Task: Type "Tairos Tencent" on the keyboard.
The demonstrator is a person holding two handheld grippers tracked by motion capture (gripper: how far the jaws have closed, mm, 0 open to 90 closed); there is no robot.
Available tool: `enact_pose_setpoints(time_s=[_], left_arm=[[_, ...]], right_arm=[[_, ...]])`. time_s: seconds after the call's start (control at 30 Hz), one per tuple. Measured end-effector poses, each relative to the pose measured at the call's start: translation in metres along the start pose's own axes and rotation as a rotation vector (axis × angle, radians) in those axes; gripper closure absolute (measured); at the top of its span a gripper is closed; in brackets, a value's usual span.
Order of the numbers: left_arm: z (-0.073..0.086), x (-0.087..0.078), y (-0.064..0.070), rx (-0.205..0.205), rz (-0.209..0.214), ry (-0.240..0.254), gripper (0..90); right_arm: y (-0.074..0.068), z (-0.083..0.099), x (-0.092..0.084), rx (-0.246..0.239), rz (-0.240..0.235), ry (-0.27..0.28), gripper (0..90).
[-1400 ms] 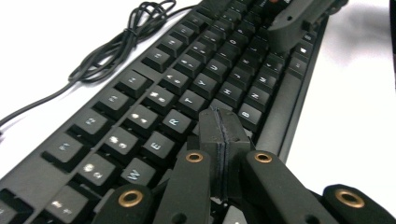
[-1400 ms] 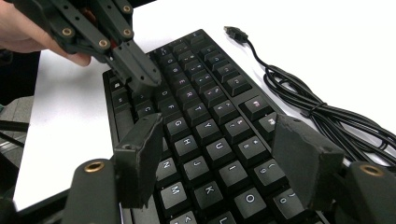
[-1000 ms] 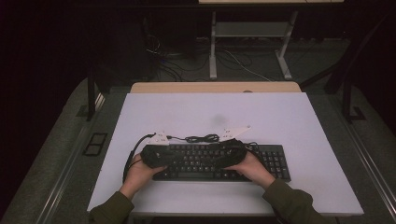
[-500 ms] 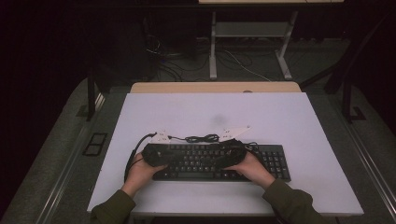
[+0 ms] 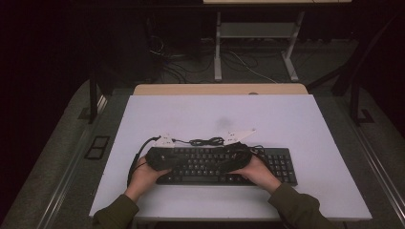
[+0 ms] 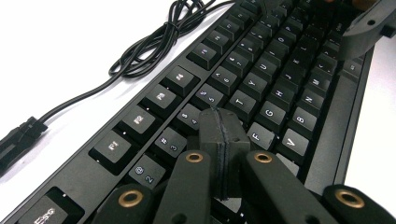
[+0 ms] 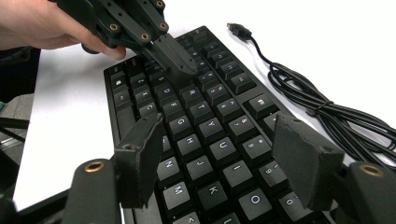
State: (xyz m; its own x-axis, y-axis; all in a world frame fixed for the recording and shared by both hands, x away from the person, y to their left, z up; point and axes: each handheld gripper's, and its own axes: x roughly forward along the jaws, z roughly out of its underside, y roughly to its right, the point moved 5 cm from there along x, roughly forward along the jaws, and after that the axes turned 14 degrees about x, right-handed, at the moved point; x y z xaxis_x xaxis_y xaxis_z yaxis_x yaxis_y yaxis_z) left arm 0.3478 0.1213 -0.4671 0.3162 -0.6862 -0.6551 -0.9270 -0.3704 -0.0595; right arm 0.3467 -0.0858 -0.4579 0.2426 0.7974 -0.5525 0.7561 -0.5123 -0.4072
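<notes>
A black keyboard lies along the near part of the white table. My left gripper is shut with nothing between its jaws, and its joined tip rests at or just above the keys near R and F; I cannot tell if it touches. From the opposite side I see the left gripper slanting down over the upper letter rows, a hand behind it. My right gripper stands open a little above the keys around H, J and U, holding nothing. Both hands sit over the keyboard.
The keyboard's black cable lies coiled on the table just behind it, ending in a loose USB plug. A wooden strip borders the table's far edge. Beyond it stand a desk frame and floor cables.
</notes>
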Motion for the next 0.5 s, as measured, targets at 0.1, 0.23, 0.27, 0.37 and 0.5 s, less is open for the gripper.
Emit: enact_pose_setpoints(time_s=[0.1,0.23,0.27,0.37,0.5], left_arm=[[-0.0008,-0.0024,-0.0001,-0.005,-0.004,0.009,89.5],[-0.0011,-0.0036,0.0002,-0.016,-0.003,0.026,89.3],[-0.0013,-0.0044,0.0001,-0.015,-0.004,0.024,89.0],[-0.0022,-0.0059,0.0012,-0.022,-0.005,0.034,85.4],[-0.0036,-0.0081,0.0017,-0.027,-0.02,0.045,78.1]], right_arm=[[-0.0013,0.0002,0.0001,-0.006,-0.003,-0.004,37.6],[-0.0029,0.0,-0.0001,-0.007,-0.007,-0.005,42.6],[-0.0032,0.0002,0.0001,-0.009,-0.01,-0.007,44.1],[-0.0045,0.0011,0.0006,-0.012,-0.015,-0.015,48.5],[-0.0065,0.0012,0.0007,-0.022,-0.02,-0.019,58.9]])
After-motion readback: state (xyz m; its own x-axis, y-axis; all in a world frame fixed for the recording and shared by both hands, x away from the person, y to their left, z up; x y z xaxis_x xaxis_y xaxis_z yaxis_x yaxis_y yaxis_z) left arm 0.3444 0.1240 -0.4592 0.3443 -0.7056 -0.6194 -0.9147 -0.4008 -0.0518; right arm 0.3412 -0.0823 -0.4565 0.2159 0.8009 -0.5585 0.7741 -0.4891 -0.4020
